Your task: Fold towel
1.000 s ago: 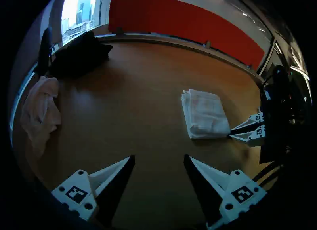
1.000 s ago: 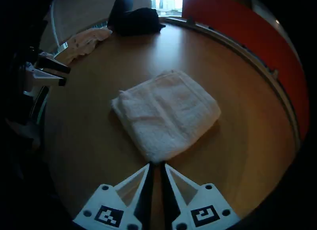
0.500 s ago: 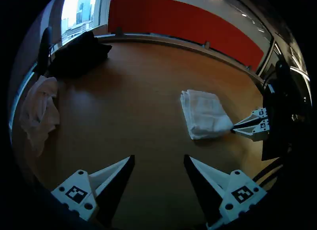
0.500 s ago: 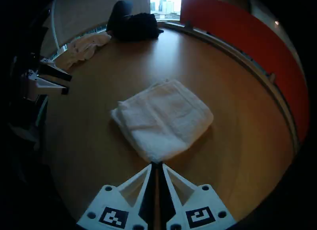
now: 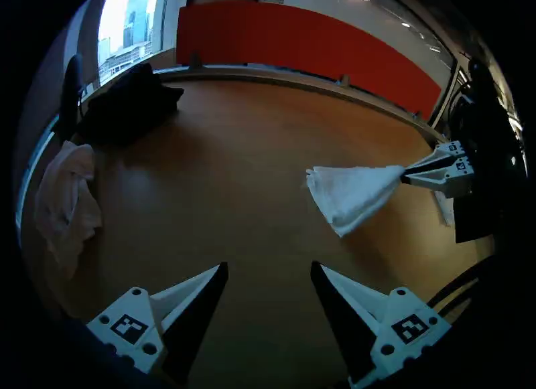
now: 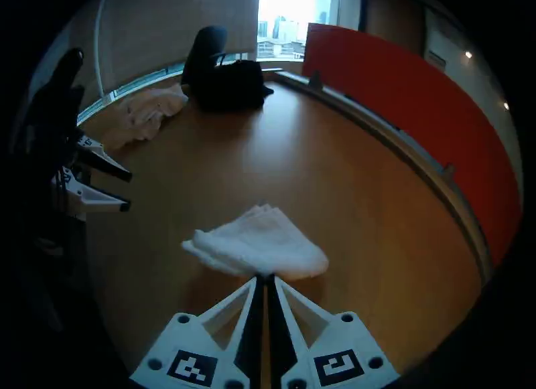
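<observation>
**Right gripper pinches a corner of the folded towel; left gripper waits open**

In the right gripper view, the right gripper (image 6: 265, 279) has its two fingers drawn almost together, and a corner of the folded white towel (image 6: 258, 247) is caught between the tips. The towel fans out from the pinch over the wooden table (image 6: 348, 188). The left gripper view shows the pinched corner raised and the rest of the towel sagging down and away from the right gripper. Whether the low far edge touches the wood cannot be told.

The left gripper (image 5: 268, 267) hovers over bare table well apart from the towel, its fingers spread wide and holding nothing.

At the far side of the table a black bag (image 5: 130, 101) lies near a window (image 5: 127, 27), with a crumpled pale cloth (image 5: 63, 201) beside it. A red panel (image 5: 301, 41) runs along the table's back edge.
</observation>
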Demonstrator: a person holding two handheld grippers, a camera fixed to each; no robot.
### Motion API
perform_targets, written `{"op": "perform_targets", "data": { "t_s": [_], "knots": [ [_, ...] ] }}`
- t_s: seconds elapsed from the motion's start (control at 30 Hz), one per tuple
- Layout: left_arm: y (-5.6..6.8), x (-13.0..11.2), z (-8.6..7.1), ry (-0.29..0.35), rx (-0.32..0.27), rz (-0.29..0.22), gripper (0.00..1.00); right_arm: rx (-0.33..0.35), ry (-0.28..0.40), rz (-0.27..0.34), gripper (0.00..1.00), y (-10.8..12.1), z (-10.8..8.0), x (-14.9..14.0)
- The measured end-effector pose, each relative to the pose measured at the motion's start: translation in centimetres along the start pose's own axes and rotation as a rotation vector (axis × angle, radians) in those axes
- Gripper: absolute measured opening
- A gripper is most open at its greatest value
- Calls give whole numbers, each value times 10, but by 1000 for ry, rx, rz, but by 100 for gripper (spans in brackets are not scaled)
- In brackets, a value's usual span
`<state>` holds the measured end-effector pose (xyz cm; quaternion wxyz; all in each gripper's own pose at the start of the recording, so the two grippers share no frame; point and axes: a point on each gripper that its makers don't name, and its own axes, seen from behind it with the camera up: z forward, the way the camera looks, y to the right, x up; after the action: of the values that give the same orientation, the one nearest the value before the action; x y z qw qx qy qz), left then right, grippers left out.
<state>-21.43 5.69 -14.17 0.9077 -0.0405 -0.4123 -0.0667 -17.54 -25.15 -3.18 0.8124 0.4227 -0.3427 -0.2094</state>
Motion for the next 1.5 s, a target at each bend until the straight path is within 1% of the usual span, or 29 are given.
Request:
{"op": "perform_targets", "data": {
  "t_s": [0.2,0.3,0.4,0.5,0.8,1.0,1.2,1.5],
  "knots": [
    [3,8,-2,8,-11,14,91,4,52,-27,3,6,-14,42],
    [3,11,-3,12,-12,28,92,6,72,-31,3,8,-22,58],
    [4,14,-4,15,-16,34,91,7,93,-30,3,11,-29,70],
    [6,17,-3,18,-21,36,92,6,101,-29,3,15,-36,75],
    [11,23,-2,24,-37,44,91,-3,97,-29,3,29,-53,69],
    [16,22,2,16,-44,52,92,-2,98,-14,3,43,-65,62],
    [21,26,5,17,-46,60,92,-22,89,2,3,64,-80,48],
    [24,26,10,5,-39,69,92,-58,67,37,3,100,-110,17]
  ]
}}
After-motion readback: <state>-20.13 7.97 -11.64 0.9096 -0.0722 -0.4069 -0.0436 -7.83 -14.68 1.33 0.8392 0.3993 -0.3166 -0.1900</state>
